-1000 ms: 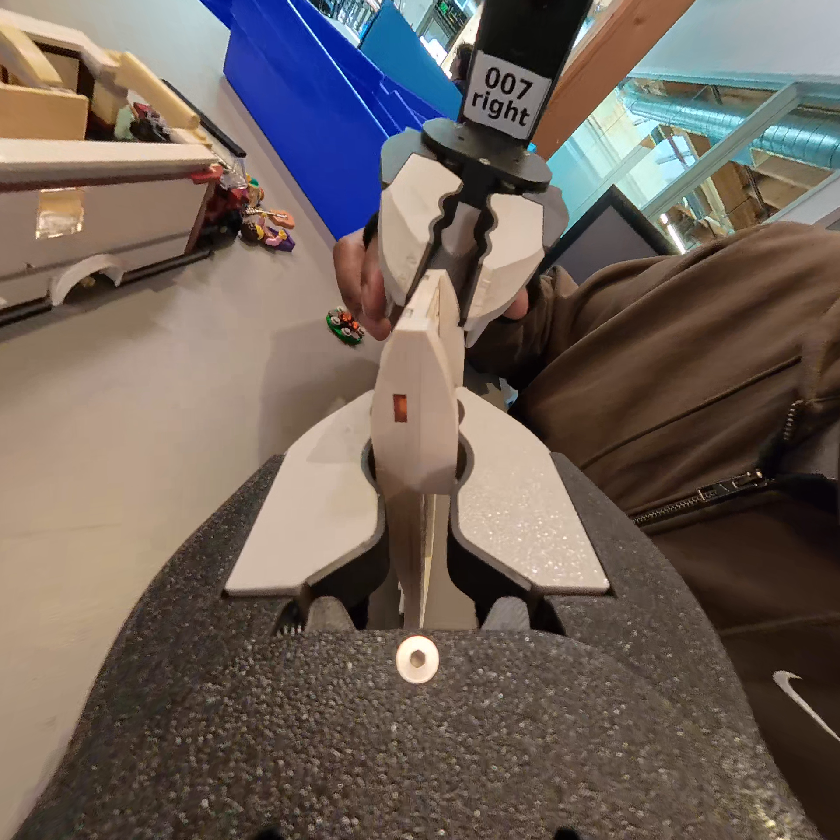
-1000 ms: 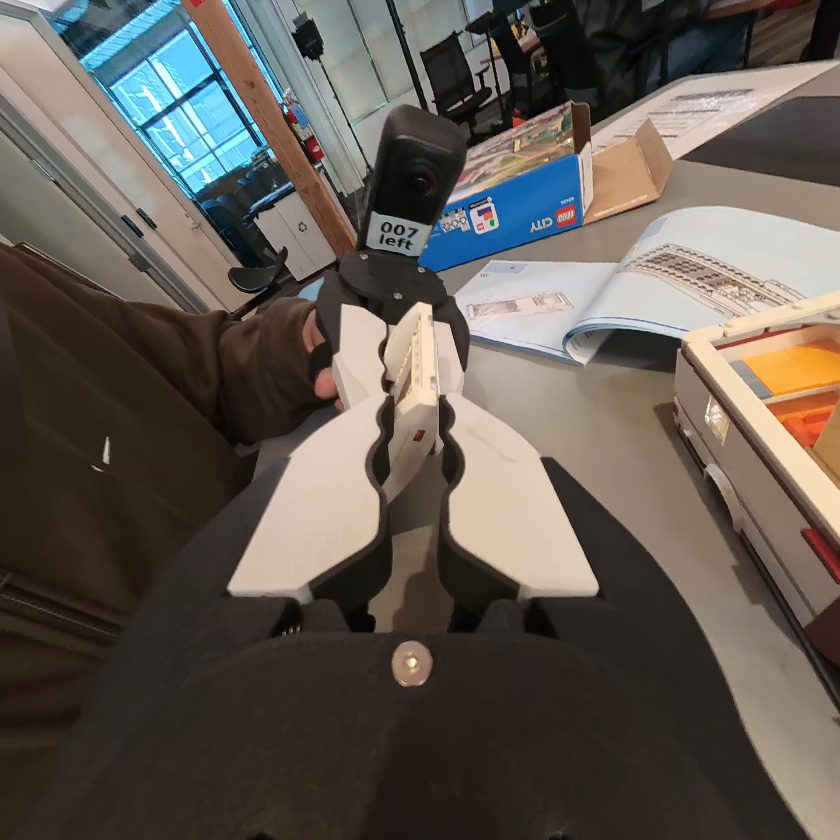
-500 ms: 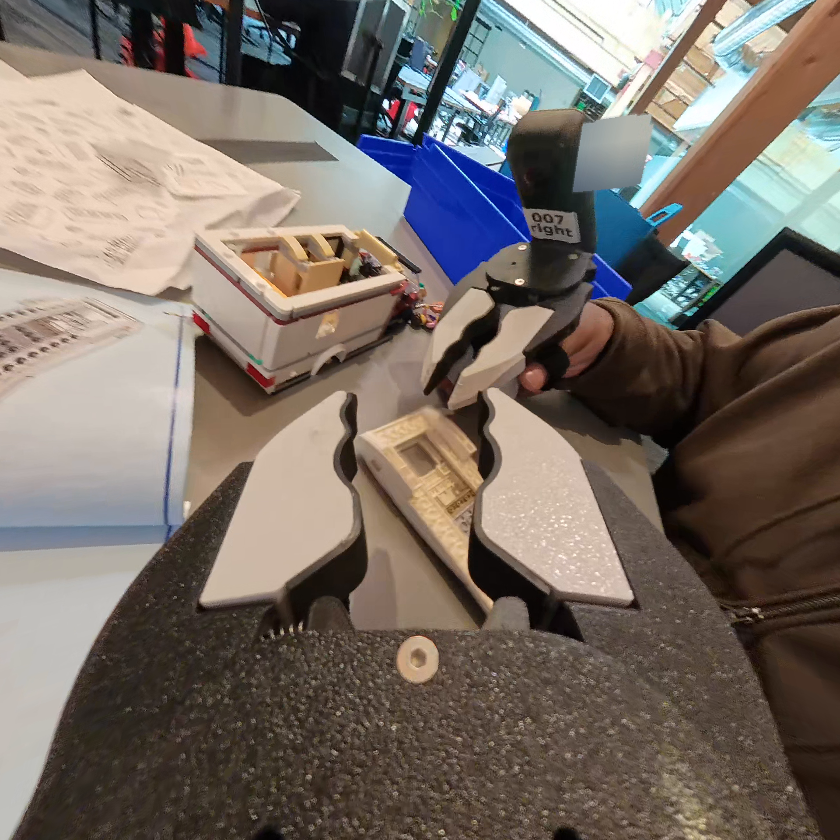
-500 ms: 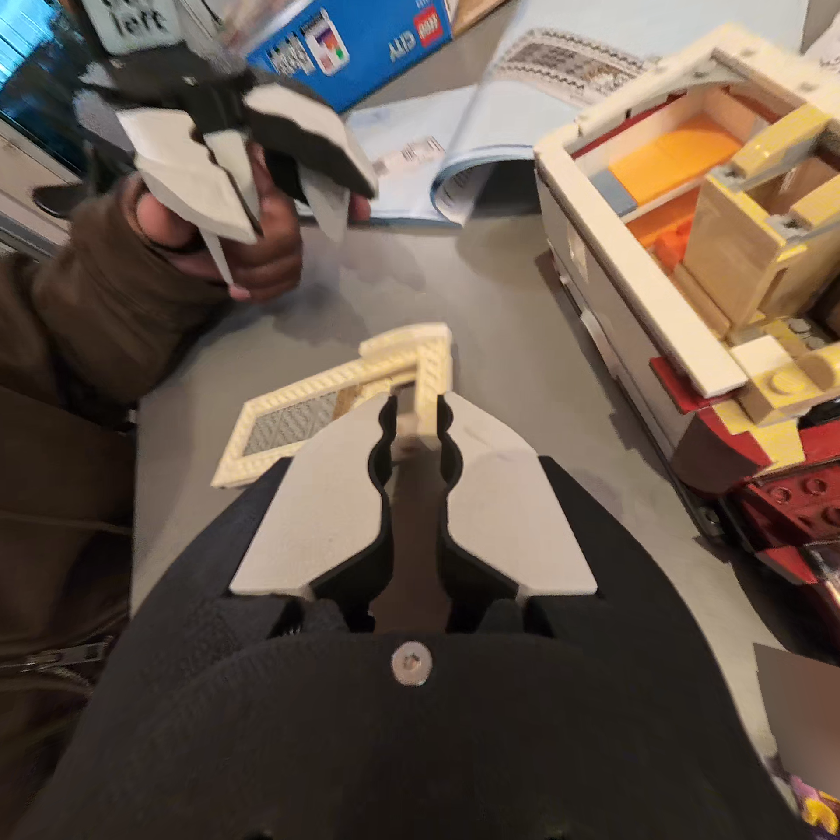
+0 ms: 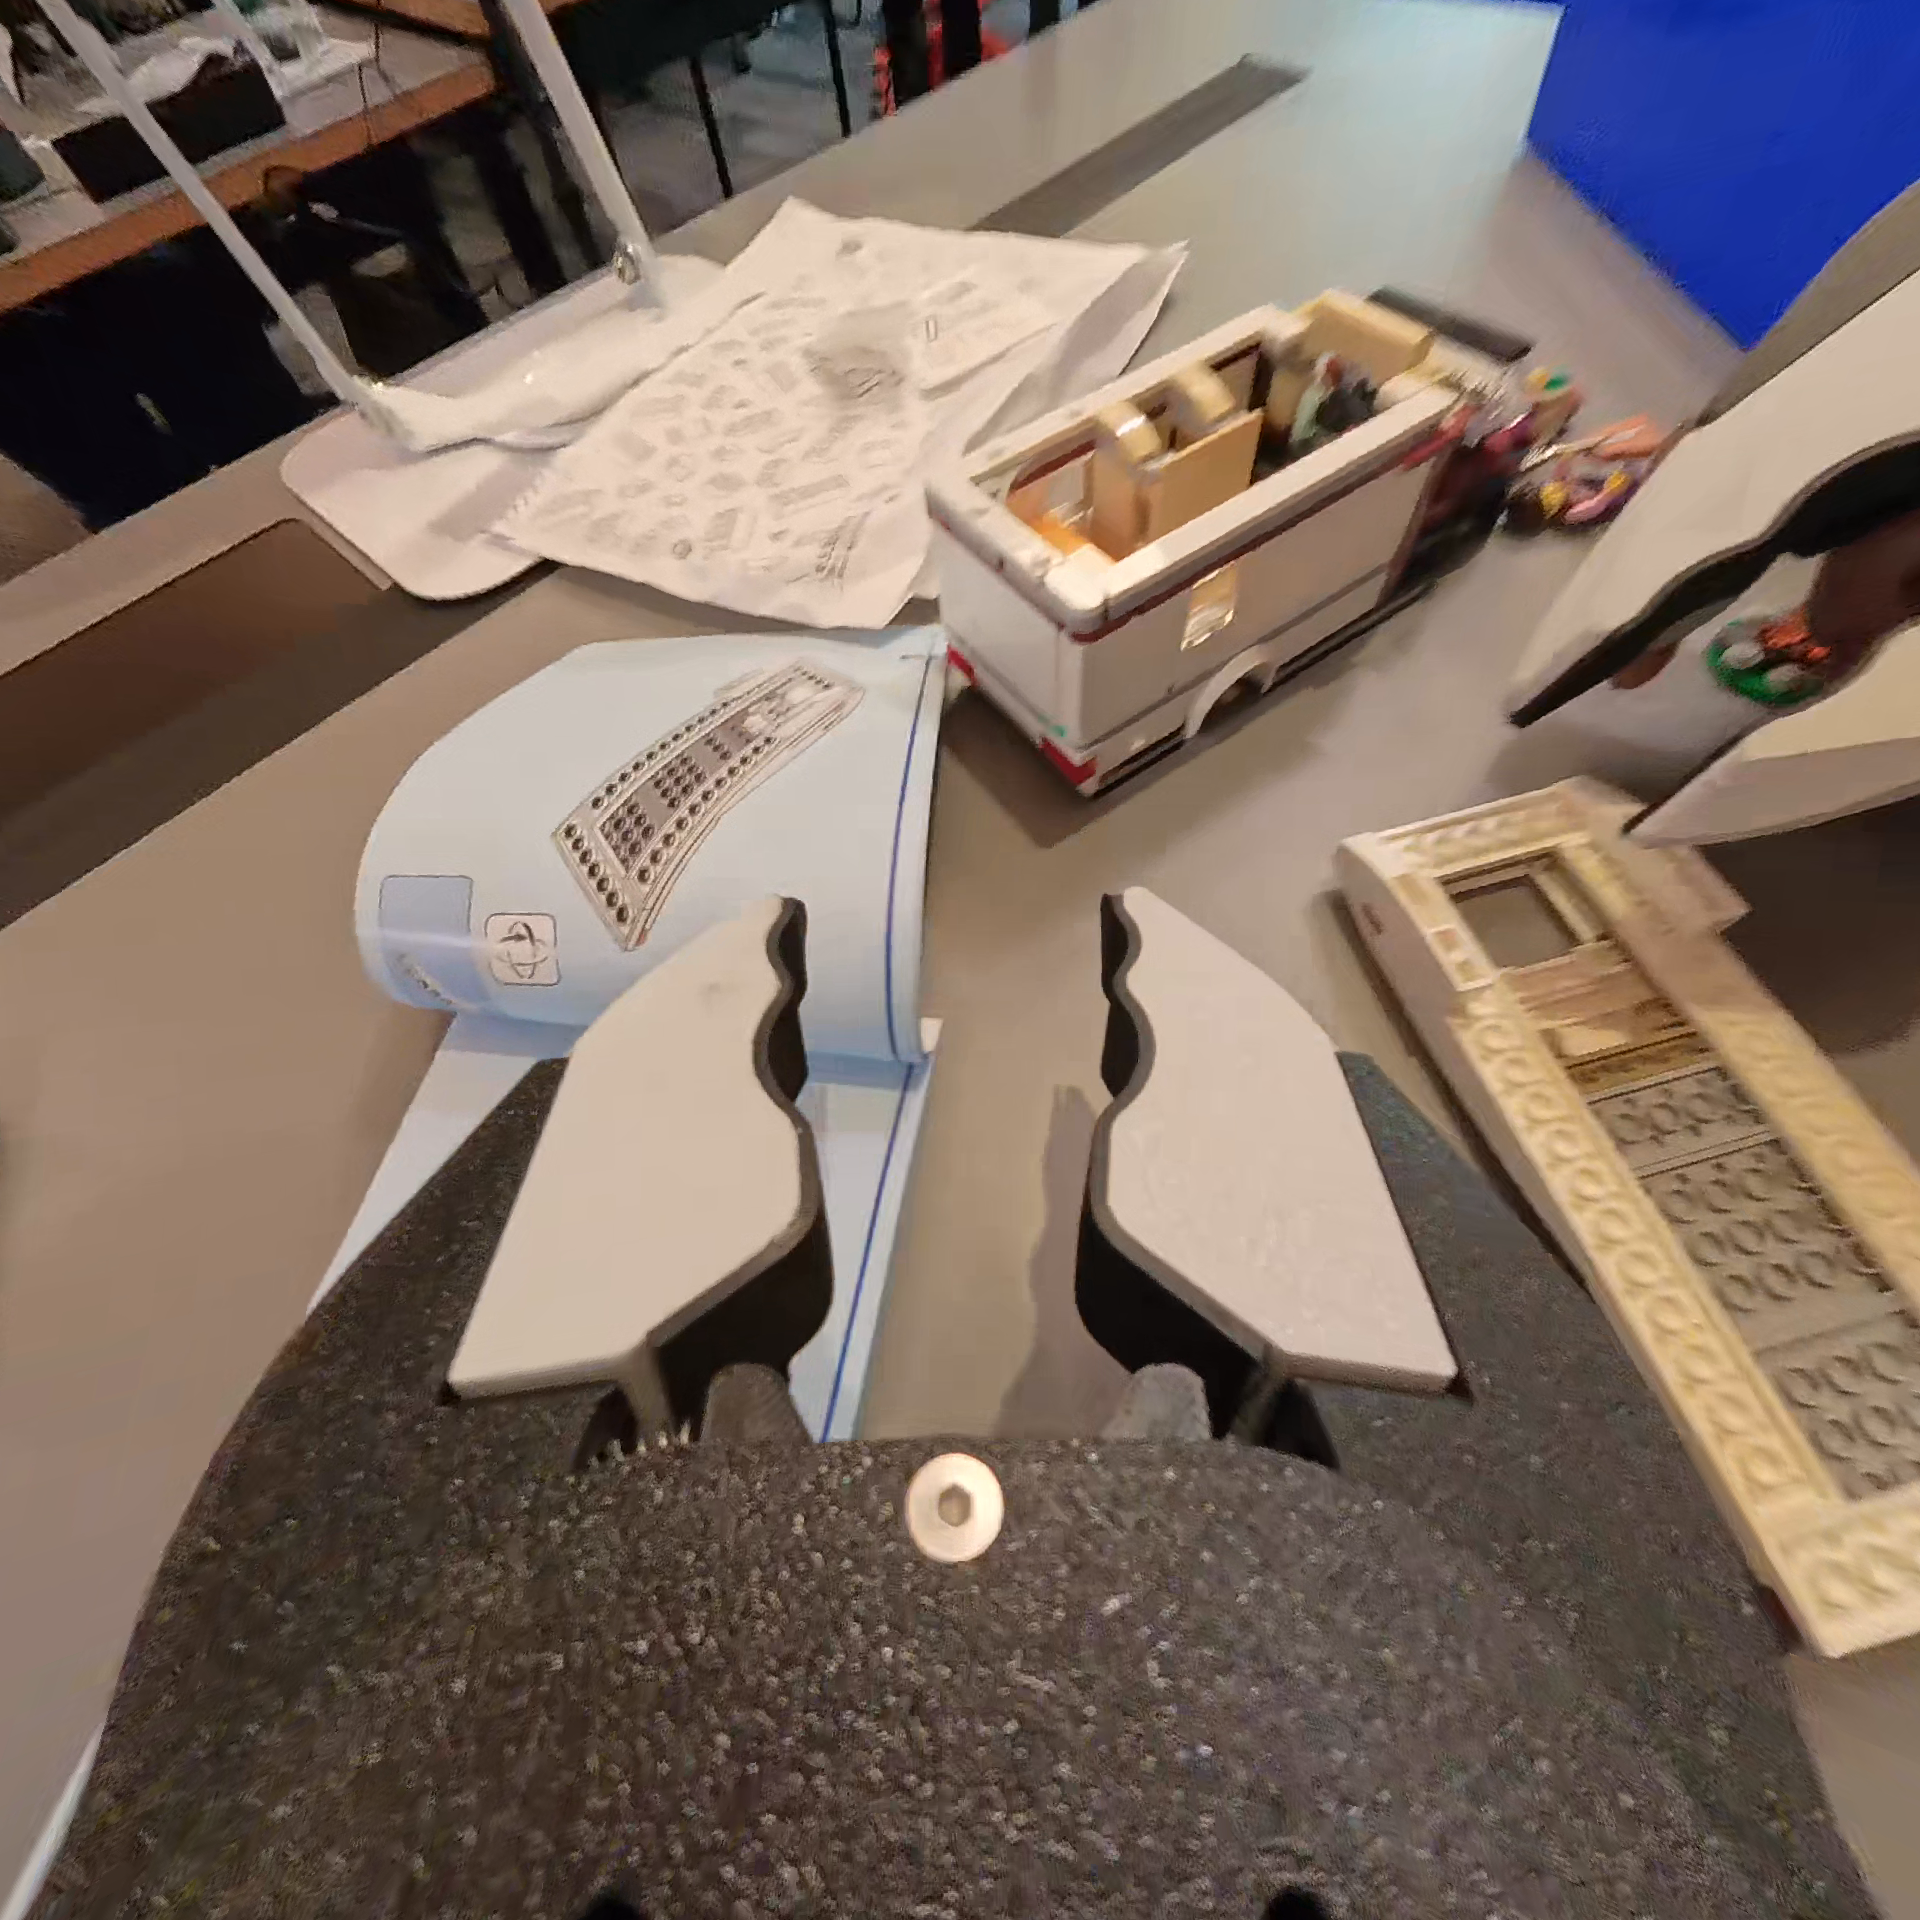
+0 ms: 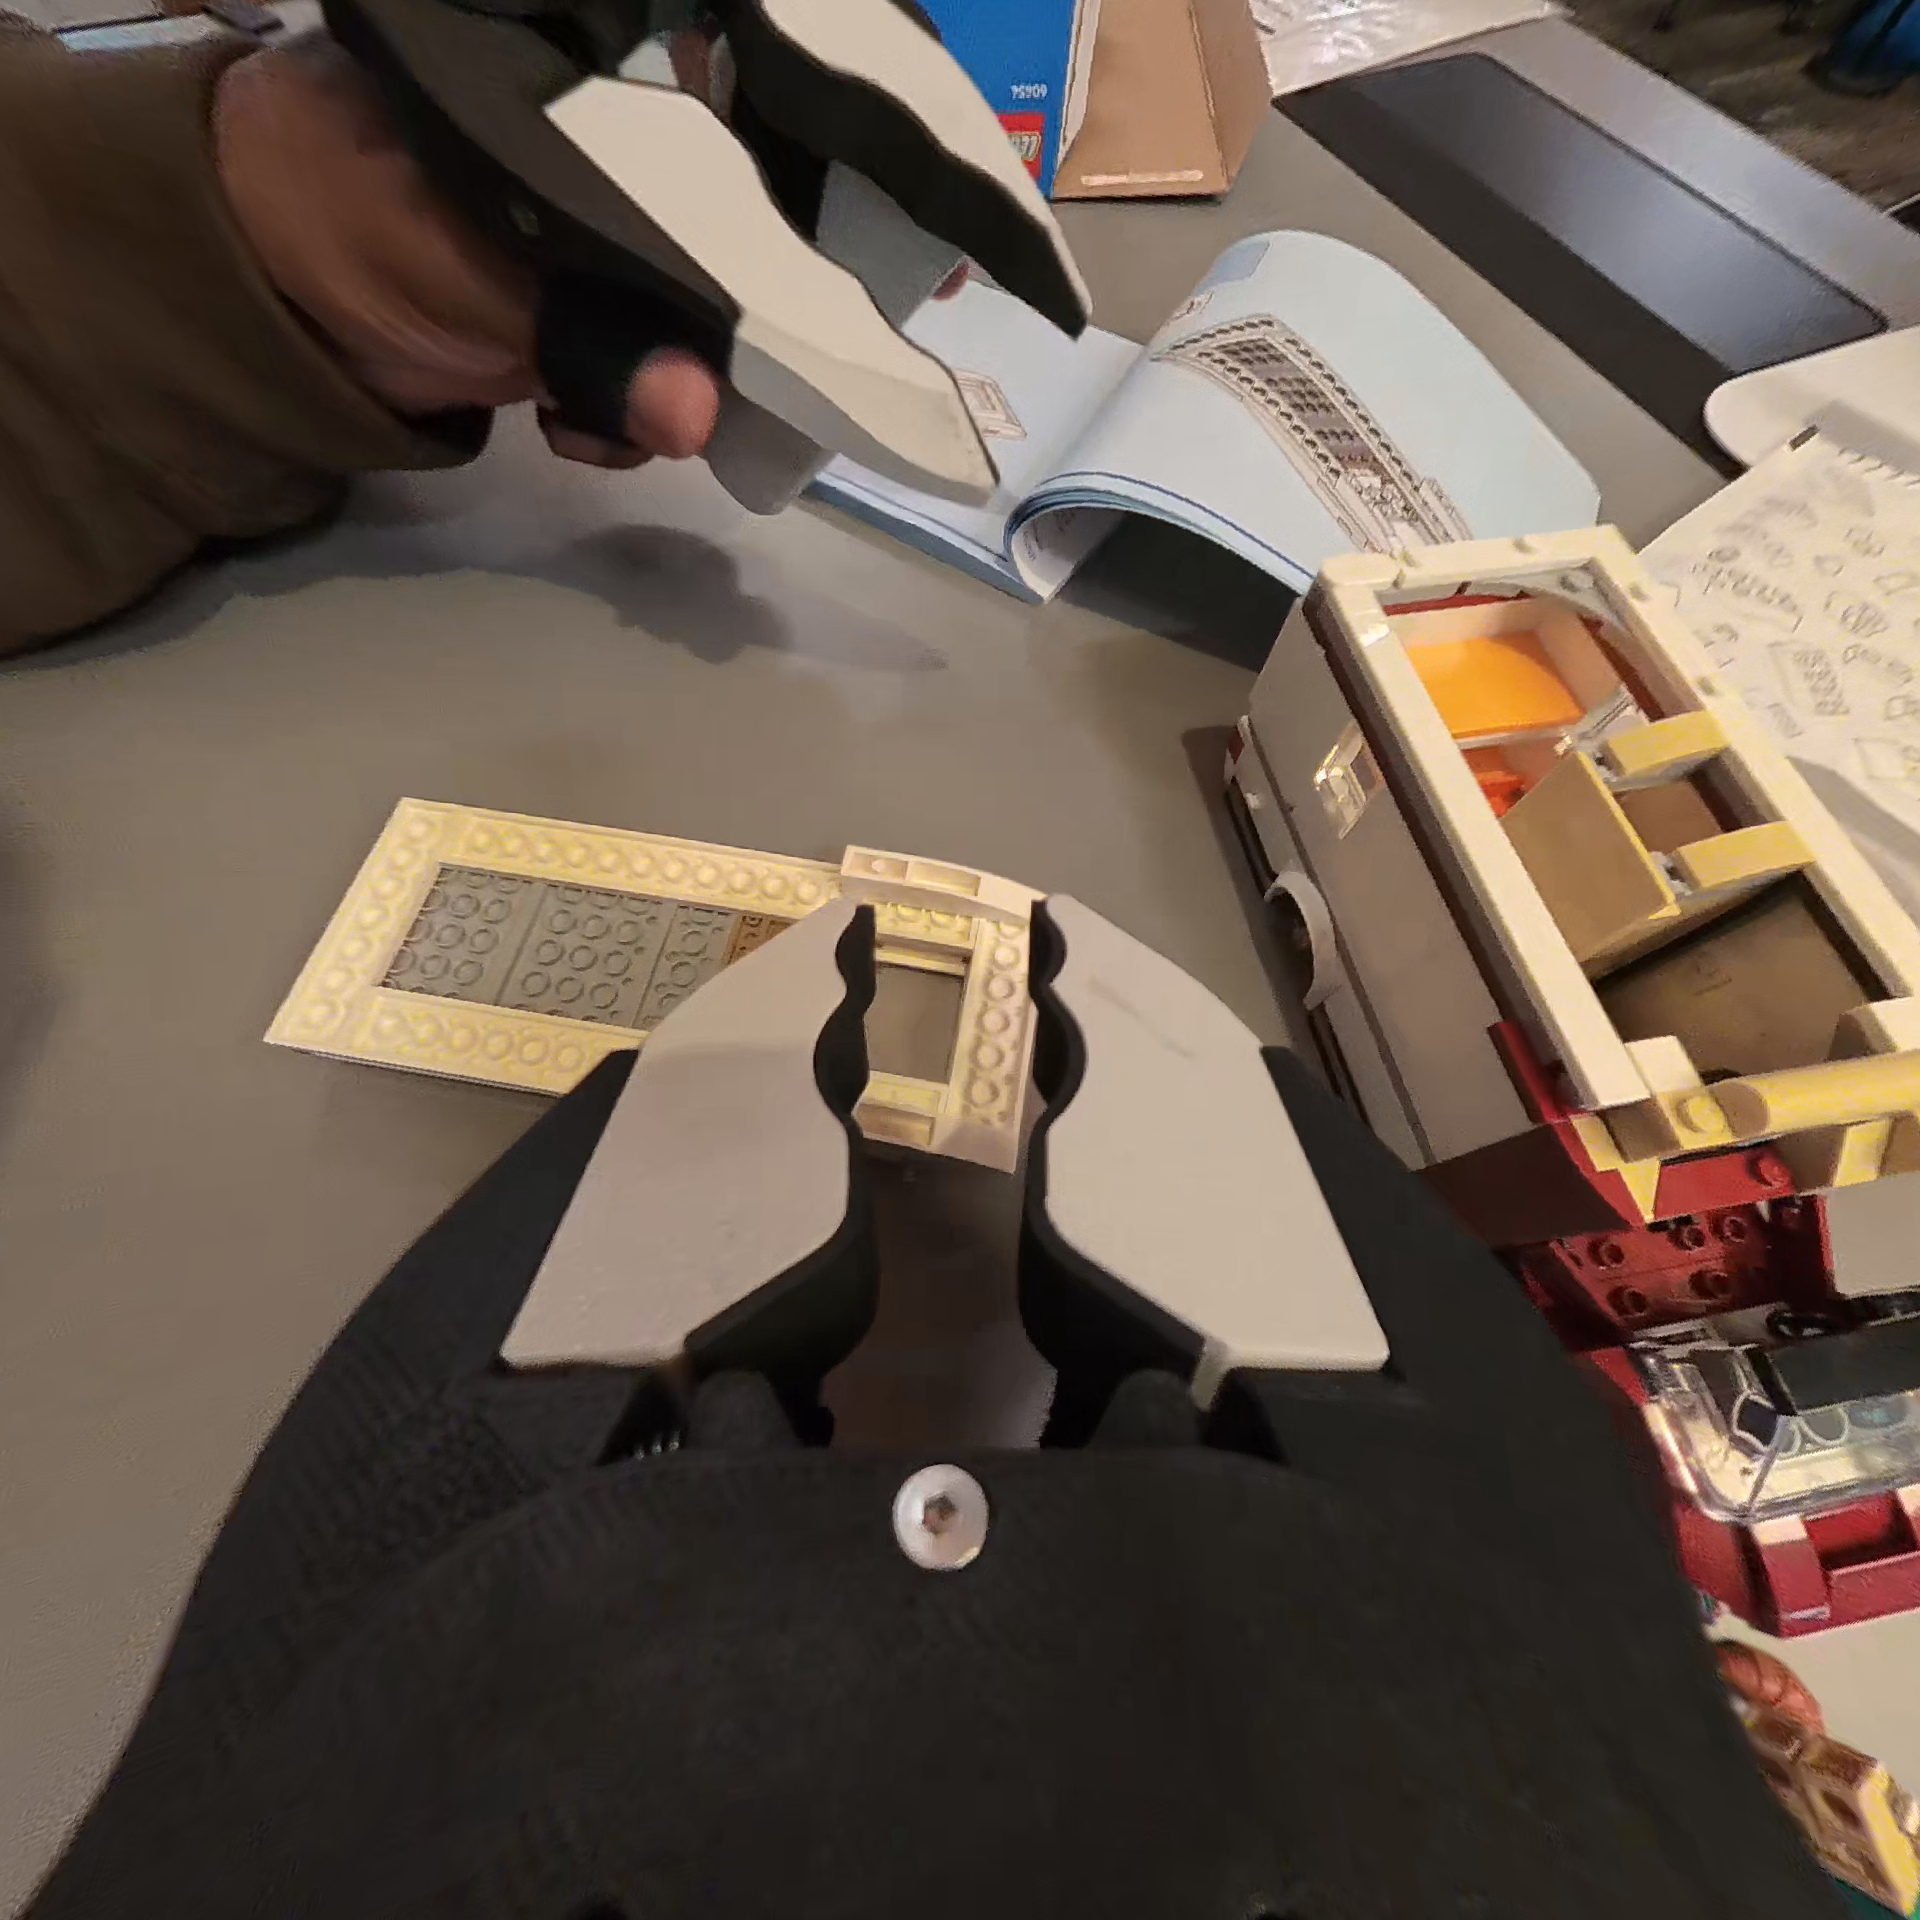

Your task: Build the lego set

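Item 1. Left hand-held gripper [image 5: 951, 935]: fingers spread wide, nothing between them. It hangs above the grey surface [image 5: 156, 1091], its left finger over the edge of an open pale-blue instruction booklet [image 5: 644, 821], the gap between the fingers over bare surface.

Item 2. Right hand-held gripper [image 6: 945, 935]: fingers narrowly apart, poised over the windowed end of a cream brick-built roof panel [image 6: 582, 862]. Whether the pads touch the panel cannot be told.

Item 3. Roof panel: lies flat on the surface with its hollow underside up, cream rim around grey plates, a rectangular opening at one end. In the left wrist view it [image 5: 1662, 1143] lies just to the right of the left hand-held gripper.

Item 4. Brick-built camper van [image 6: 1538, 935]: white body with dark red lower parts, roof off, orange and tan fittings showing inside. Stands near the right of the panel, apart from it.

Item 5. Printed parts sheets [image 5: 831, 416]: loose white paper beyond the van and booklet.

Item 6. Blue cardboard box [image 6: 1023, 83] with an open brown flap, at the far edge.

Item 7. Small loose coloured brick pieces [image 5: 1569, 468] behind the van.
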